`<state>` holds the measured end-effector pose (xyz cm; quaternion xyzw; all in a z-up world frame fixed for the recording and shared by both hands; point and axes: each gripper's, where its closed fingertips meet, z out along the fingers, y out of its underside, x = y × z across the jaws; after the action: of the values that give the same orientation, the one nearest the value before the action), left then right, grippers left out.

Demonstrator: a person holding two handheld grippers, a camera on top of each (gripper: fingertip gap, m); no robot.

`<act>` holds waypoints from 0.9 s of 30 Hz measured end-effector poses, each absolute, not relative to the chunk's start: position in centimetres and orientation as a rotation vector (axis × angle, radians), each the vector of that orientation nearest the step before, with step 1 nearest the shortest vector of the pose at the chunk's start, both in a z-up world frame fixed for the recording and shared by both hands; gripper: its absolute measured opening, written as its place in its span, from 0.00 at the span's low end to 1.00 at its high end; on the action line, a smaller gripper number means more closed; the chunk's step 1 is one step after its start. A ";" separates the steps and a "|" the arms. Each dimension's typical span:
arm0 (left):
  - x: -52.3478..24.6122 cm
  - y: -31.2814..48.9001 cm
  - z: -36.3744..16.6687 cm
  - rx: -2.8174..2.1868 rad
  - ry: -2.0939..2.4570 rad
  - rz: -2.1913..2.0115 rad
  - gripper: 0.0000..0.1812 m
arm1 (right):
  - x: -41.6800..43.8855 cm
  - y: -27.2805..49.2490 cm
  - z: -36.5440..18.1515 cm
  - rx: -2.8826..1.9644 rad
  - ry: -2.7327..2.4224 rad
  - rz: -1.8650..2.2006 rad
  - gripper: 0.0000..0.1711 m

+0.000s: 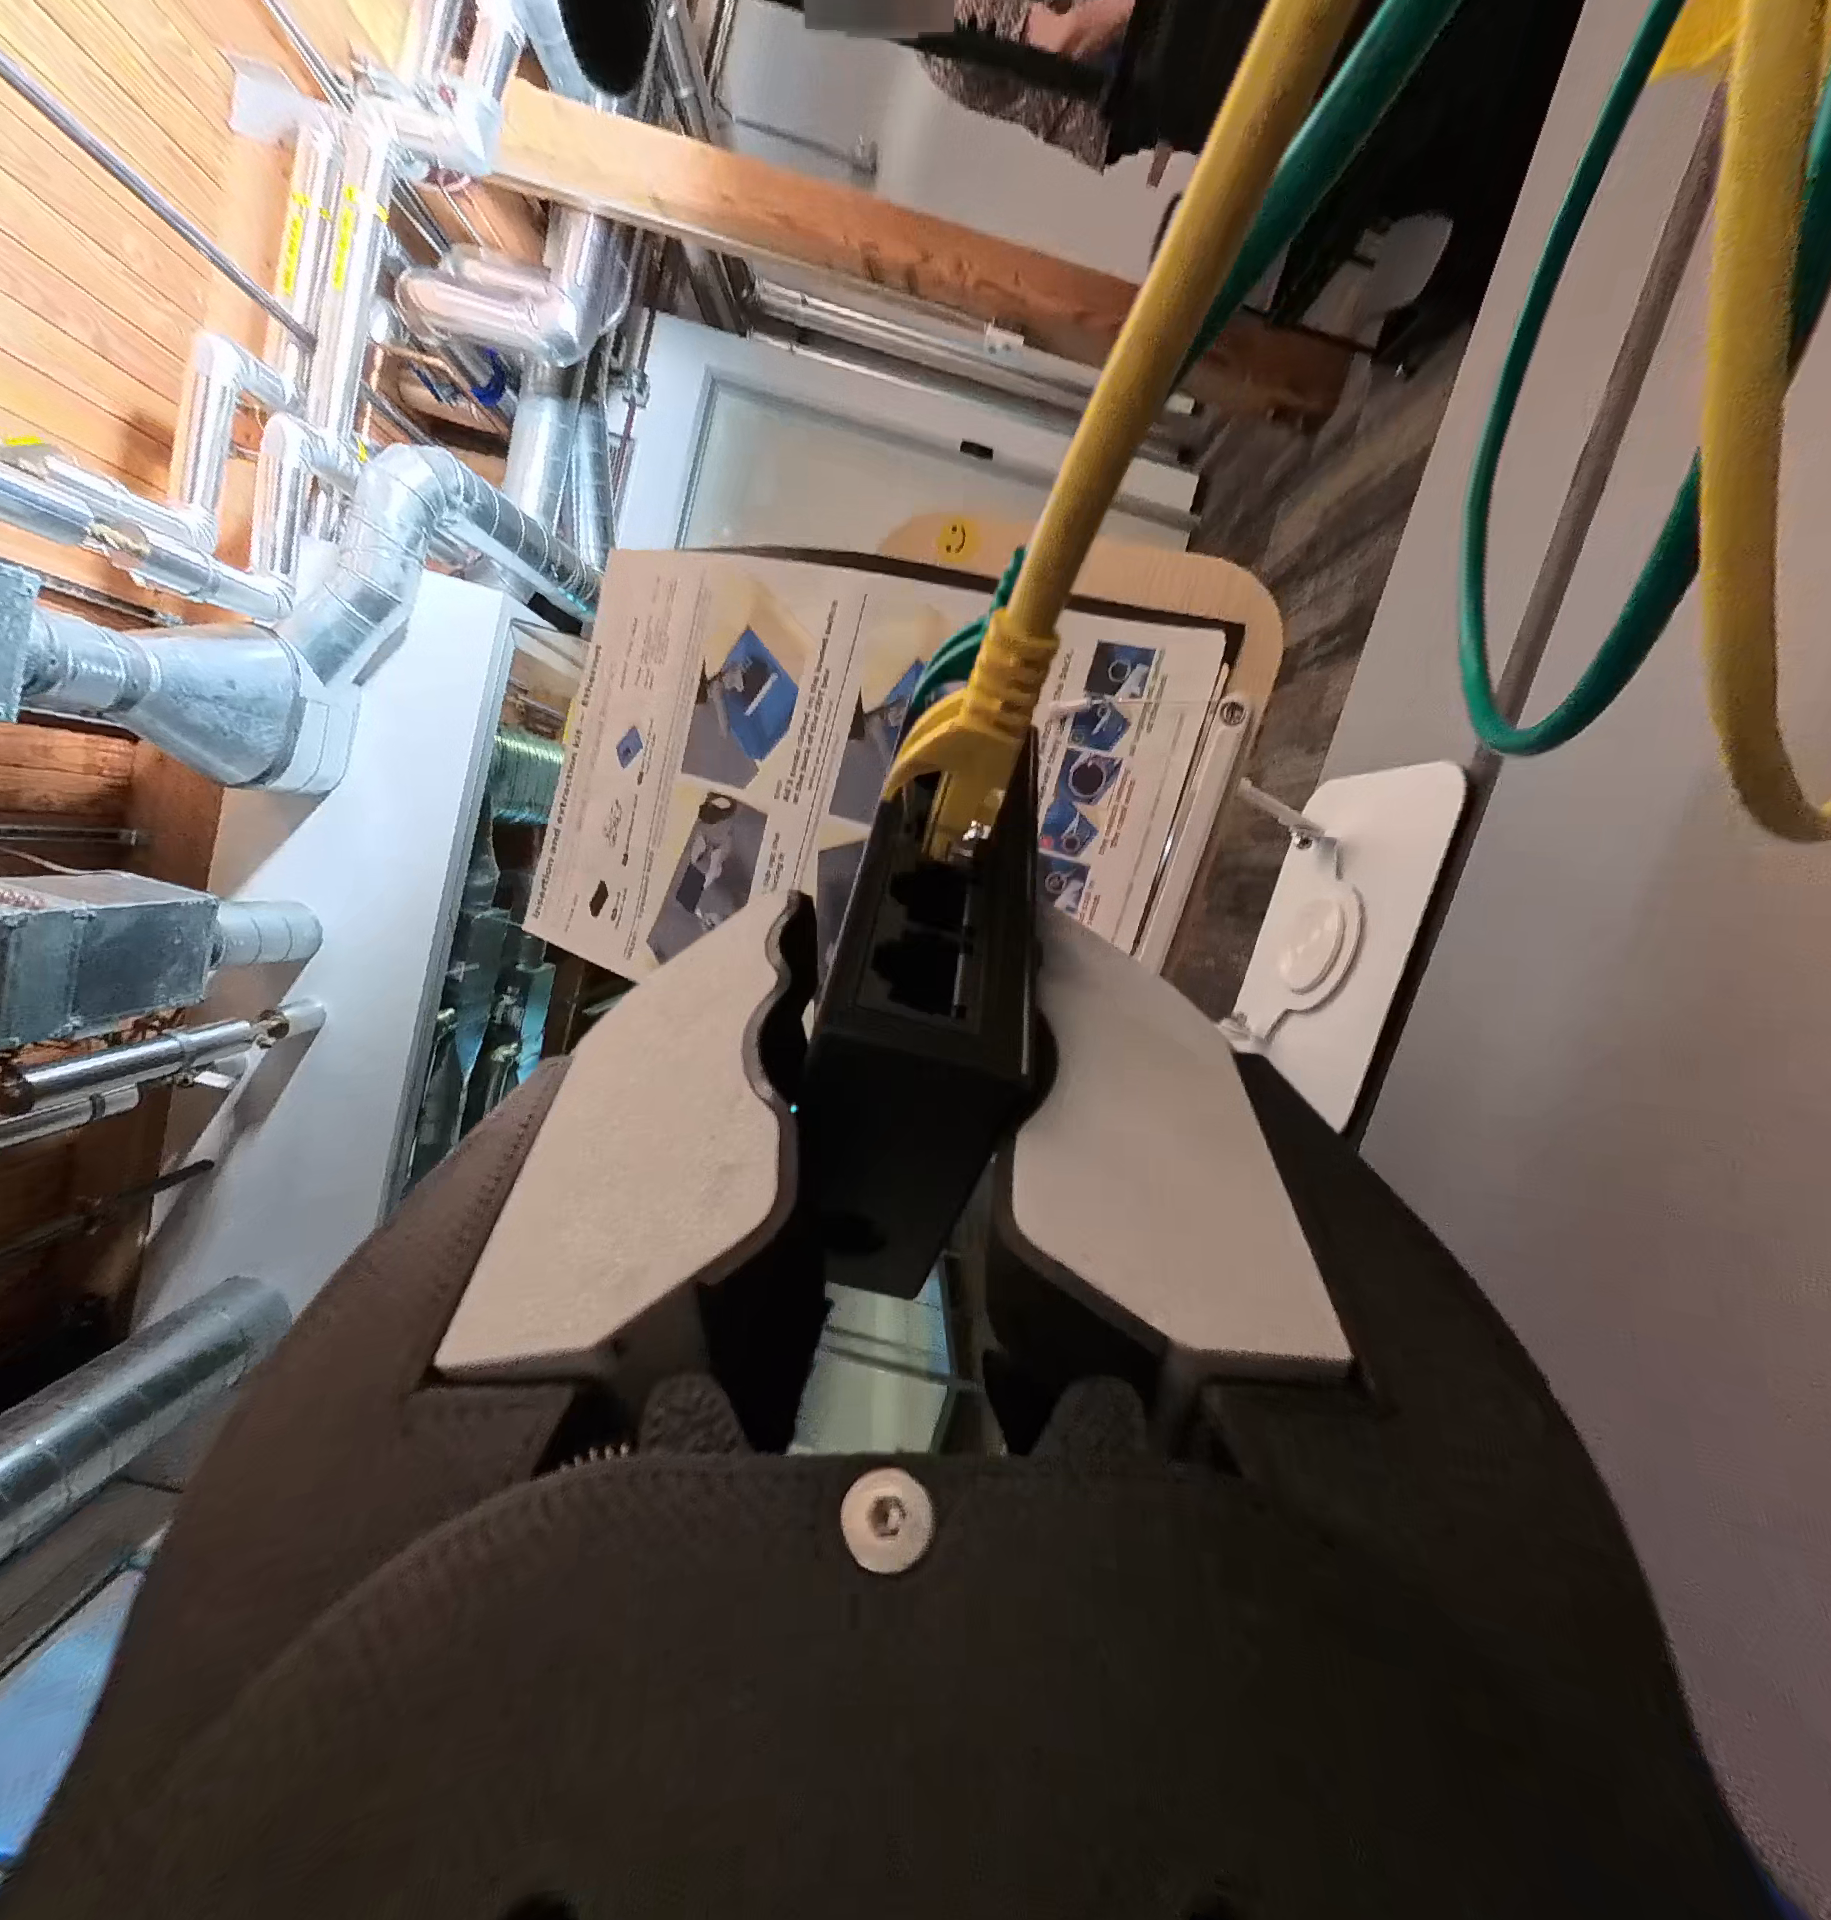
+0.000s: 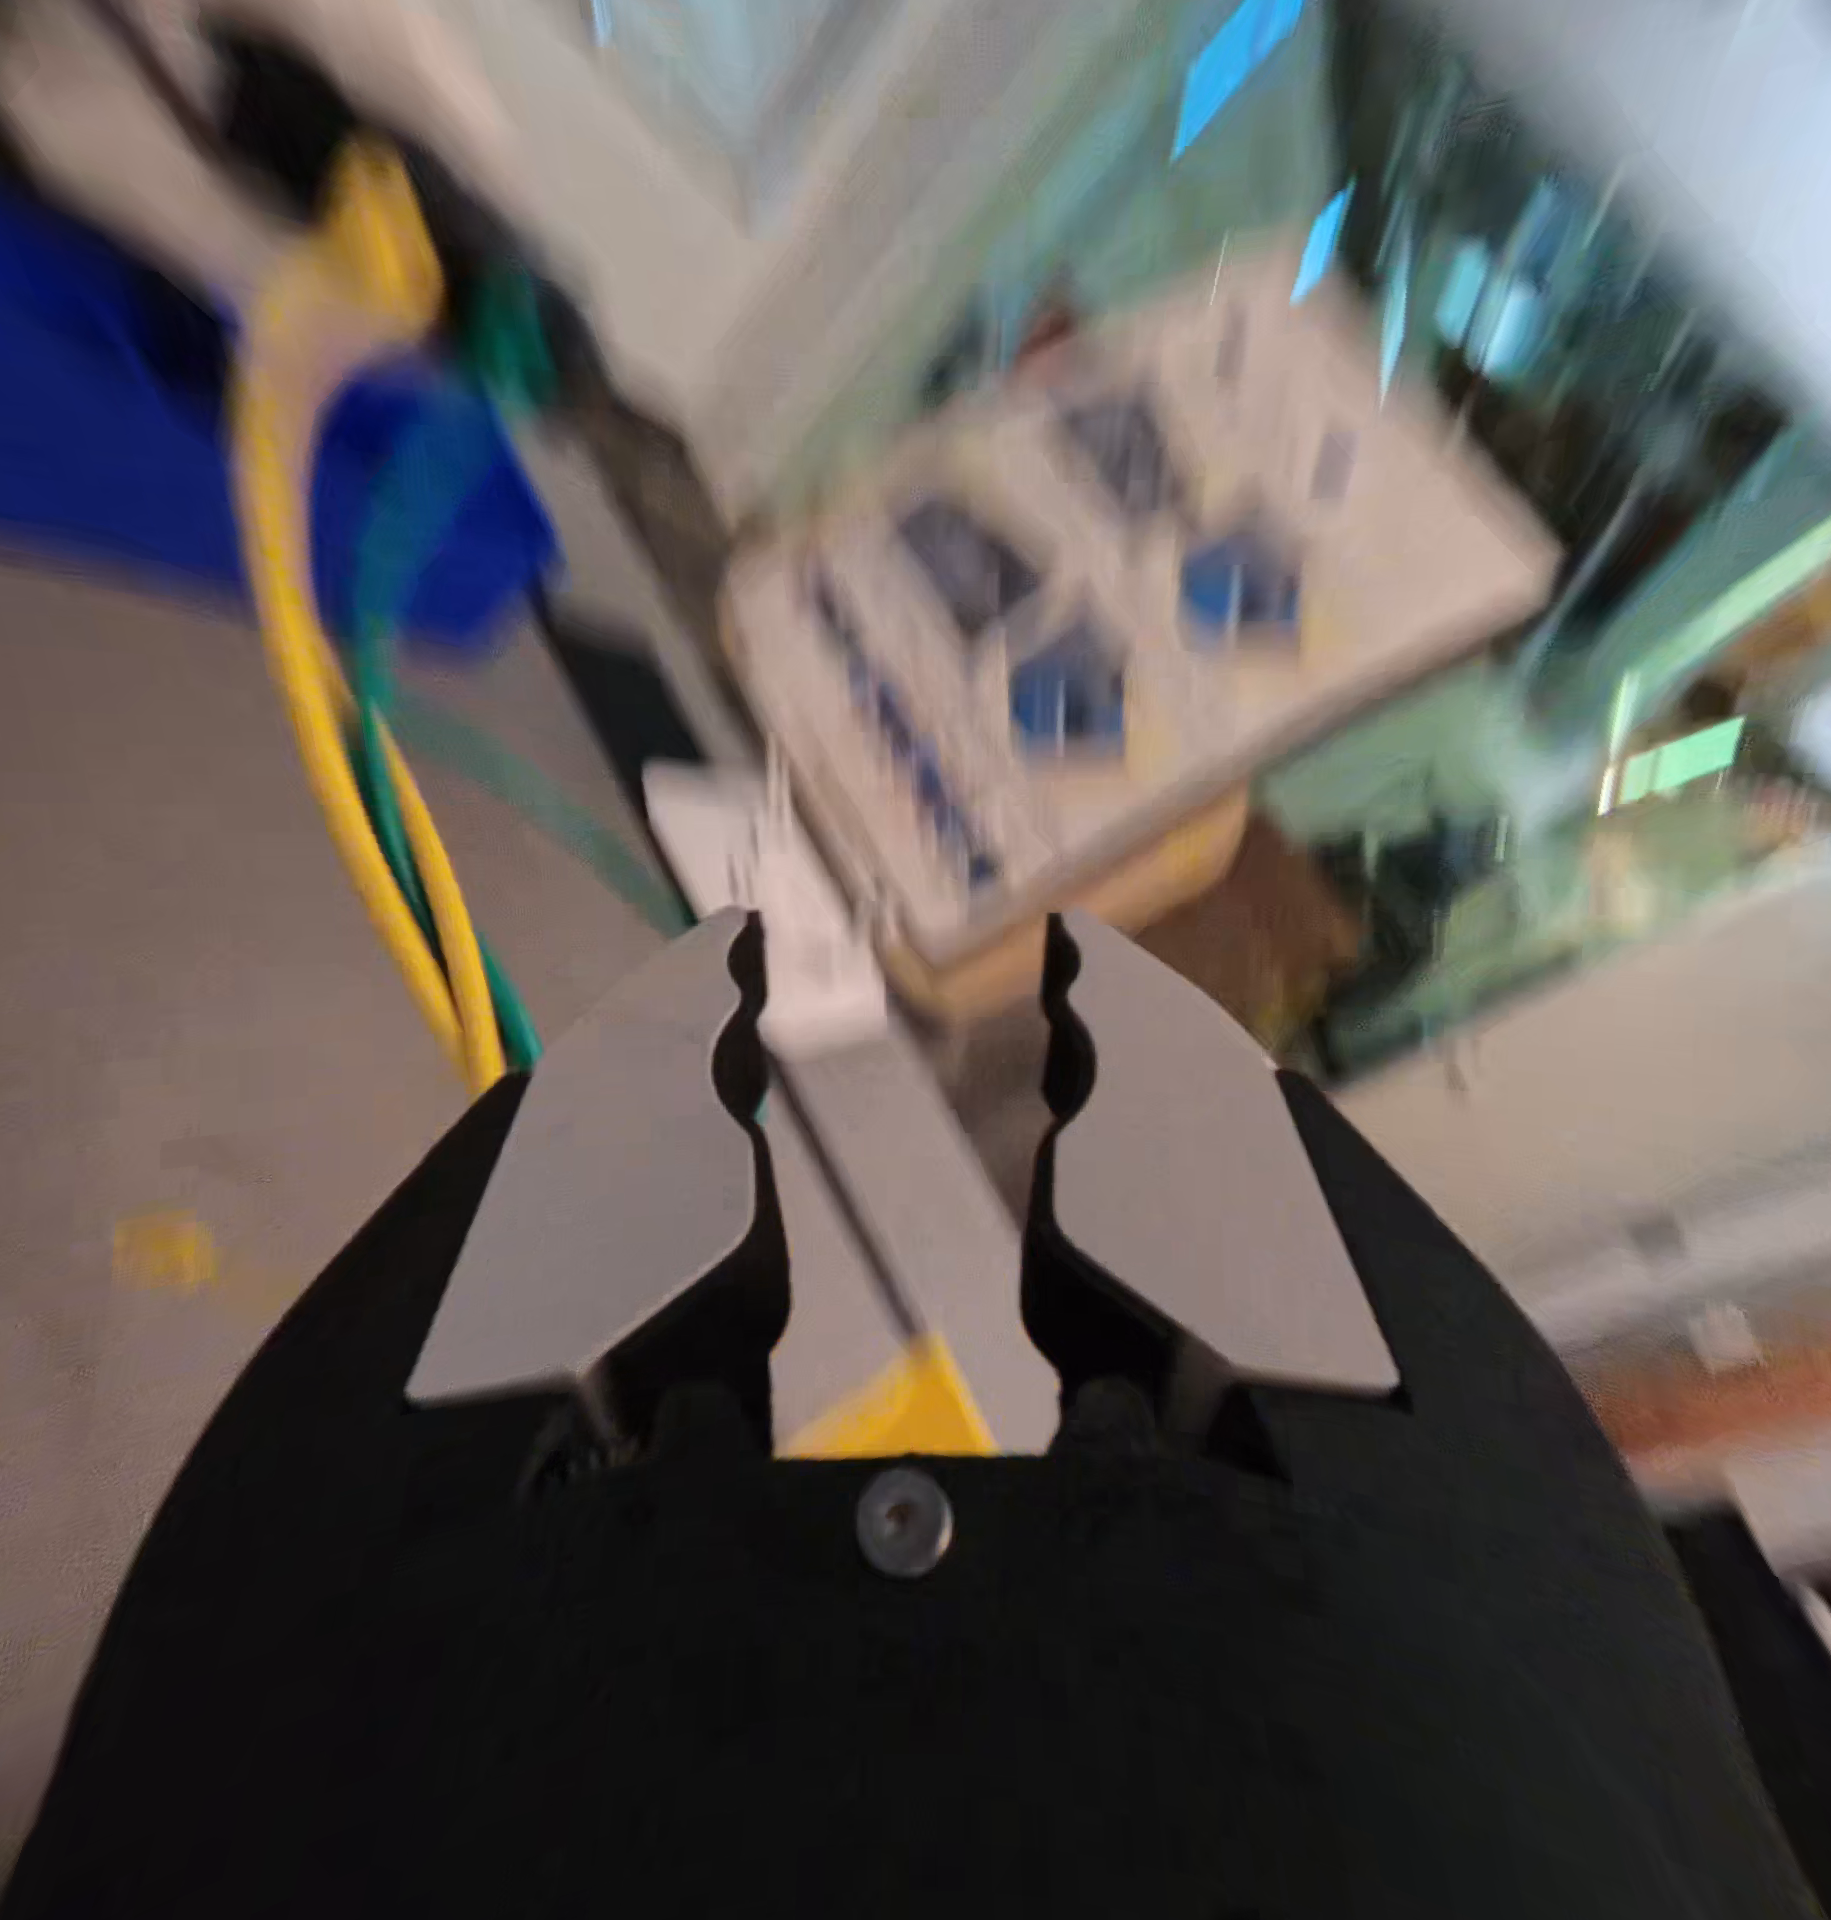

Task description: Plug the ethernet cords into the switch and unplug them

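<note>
In the left wrist view my left gripper [image 1: 921, 935] is shut on a small black switch [image 1: 916, 1081] and holds it in the air, ports facing the camera. A yellow ethernet cord [image 1: 1150, 384] has its plug [image 1: 978, 727] in the far port. Two nearer ports show no plug. A green cord [image 1: 1513, 582] loops at the upper right, and its other end is hidden behind the yellow plug. The right wrist view is heavily blurred by motion. My right gripper [image 2: 900, 940] is open with nothing between its fingers. Yellow and green cords [image 2: 412, 883] run at its left.
A printed instruction sheet [image 1: 745, 748] on a wooden stand is behind the switch. A white bracket [image 1: 1347, 914] sits on the grey surface [image 1: 1617, 1039] to the right. Metal pipes and ducts [image 1: 267, 665] fill the left. A blue shape [image 2: 80, 384] shows blurred at upper left.
</note>
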<state>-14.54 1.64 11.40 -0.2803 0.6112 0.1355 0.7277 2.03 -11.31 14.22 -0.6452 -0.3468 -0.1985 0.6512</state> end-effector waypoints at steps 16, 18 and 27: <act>-11.3 -0.7 8.8 -0.572 1.440 0.409 0.18 | -12.2 -4.2 9.0 -1.097 -1.146 -0.889 0.15; -11.2 -1.2 8.9 -0.564 1.445 0.407 0.18 | -12.4 -4.5 9.2 -1.057 -1.152 -0.888 0.12; -11.0 -1.8 8.5 -0.535 1.472 0.415 0.18 | -12.3 -5.2 9.0 -1.066 -1.168 -0.833 0.09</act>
<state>-11.00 -1.78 8.52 -0.2391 0.6580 0.1854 0.6896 -12.28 -5.17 8.97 -0.4648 -0.5093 -0.3633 0.6266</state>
